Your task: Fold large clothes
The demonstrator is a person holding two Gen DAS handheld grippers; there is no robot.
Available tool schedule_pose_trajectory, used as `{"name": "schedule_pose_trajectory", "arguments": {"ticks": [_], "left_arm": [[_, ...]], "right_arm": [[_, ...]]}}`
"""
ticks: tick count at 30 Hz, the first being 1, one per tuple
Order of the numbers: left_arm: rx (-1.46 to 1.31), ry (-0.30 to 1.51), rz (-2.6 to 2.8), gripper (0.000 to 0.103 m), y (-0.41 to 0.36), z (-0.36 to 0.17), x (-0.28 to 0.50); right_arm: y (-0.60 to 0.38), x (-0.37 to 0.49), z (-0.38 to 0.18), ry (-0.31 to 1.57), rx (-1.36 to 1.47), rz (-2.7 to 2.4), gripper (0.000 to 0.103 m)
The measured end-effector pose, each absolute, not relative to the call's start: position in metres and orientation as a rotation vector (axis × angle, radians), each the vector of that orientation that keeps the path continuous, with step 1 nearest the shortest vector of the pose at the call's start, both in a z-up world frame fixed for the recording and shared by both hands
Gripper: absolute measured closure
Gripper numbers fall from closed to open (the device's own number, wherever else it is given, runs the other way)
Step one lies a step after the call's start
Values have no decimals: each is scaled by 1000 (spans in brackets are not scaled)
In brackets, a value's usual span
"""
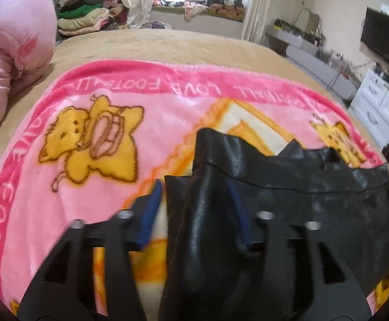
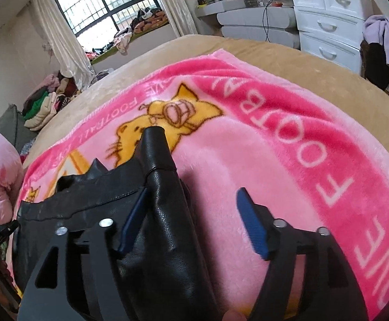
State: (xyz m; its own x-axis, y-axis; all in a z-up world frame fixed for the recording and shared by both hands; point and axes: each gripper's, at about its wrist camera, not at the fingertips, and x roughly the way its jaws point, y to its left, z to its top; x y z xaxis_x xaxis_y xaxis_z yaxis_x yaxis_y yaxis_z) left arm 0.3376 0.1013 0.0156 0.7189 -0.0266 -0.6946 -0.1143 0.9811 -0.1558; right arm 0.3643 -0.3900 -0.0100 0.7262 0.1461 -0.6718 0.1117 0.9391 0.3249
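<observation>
A black leather garment (image 1: pixel 288 198) lies over the pink cartoon blanket (image 1: pixel 87 160) on the bed. My left gripper (image 1: pixel 194 203) is open; a bunched fold of the black leather (image 1: pixel 202 227) sits between its blue pads (image 1: pixel 147 214), which stand apart. In the right wrist view the same garment (image 2: pixel 92 192) stretches to the left. My right gripper (image 2: pixel 191 208) is open, with a leather fold (image 2: pixel 165 187) lying against its left blue pad (image 2: pixel 132 222) and the right pad (image 2: pixel 253 227) clear of it over the blanket (image 2: pixel 274 160).
A pink padded jacket (image 1: pixel 9 53) lies at the left of the bed. Piled clothes (image 1: pixel 87 16) sit beyond the bed's far edge by the window. White drawers (image 2: pixel 328 21) and a grey desk (image 2: pixel 256 21) stand to the right. Tan bedcover (image 1: pixel 154 42) surrounds the blanket.
</observation>
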Motion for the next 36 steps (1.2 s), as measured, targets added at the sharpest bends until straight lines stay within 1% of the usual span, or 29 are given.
{"name": "schedule_pose_trajectory", "arguments": {"ticks": [2, 3, 5, 7, 8, 12, 14, 16, 19, 20, 21, 22, 23, 24, 25, 26, 28, 33, 36], "left_arm": [[-225, 757, 32, 41, 107, 20, 328], [-230, 756, 30, 38, 109, 20, 325], [-256, 759, 19, 29, 113, 20, 315], [-293, 774, -8, 28, 117, 16, 307], [-320, 790, -27, 23, 120, 12, 303], [-433, 849, -102, 21, 126, -10, 290], [-494, 872, -125, 18, 129, -20, 285], [-564, 886, -148, 17, 130, -30, 281], [-562, 916, -148, 17, 124, -38, 280], [-572, 922, -150, 18, 121, -41, 279], [-578, 921, -148, 21, 121, -43, 278], [-588, 914, -148, 32, 119, -43, 276], [-596, 913, -144, 37, 117, -44, 274], [-588, 909, -133, 38, 115, -43, 273], [-569, 904, -125, 43, 113, -42, 271], [-547, 904, -114, 47, 108, -40, 268], [-533, 903, -99, 51, 105, -37, 263], [-527, 885, -81, 54, 101, -29, 230], [-530, 883, -93, 53, 102, -31, 218]], "right_arm": [[-391, 361, -3, 752, 353, 39, 23], [-391, 359, 1, 748, 348, 58, 23], [-389, 354, 7, 741, 332, 70, 18], [-387, 347, 10, 734, 310, 85, 18], [-387, 342, 11, 733, 302, 88, 18], [-390, 324, 7, 754, 355, 133, 18], [-393, 313, 2, 765, 395, 162, 18], [-393, 306, -4, 809, 409, 182, 18], [-394, 295, -11, 843, 441, 230, 18], [-395, 291, -15, 862, 462, 241, 18], [-396, 288, -19, 876, 478, 245, 18], [-398, 283, -25, 896, 501, 254, 20], [-398, 281, -30, 908, 517, 258, 30], [-398, 278, -34, 917, 530, 259, 35], [-397, 275, -37, 923, 529, 265, 42], [-396, 272, -37, 917, 518, 267, 54], [-393, 271, -37, 917, 536, 313, 68], [-395, 268, -34, 933, 541, 341, 69], [-392, 266, -28, 946, 476, 321, 68]]}}
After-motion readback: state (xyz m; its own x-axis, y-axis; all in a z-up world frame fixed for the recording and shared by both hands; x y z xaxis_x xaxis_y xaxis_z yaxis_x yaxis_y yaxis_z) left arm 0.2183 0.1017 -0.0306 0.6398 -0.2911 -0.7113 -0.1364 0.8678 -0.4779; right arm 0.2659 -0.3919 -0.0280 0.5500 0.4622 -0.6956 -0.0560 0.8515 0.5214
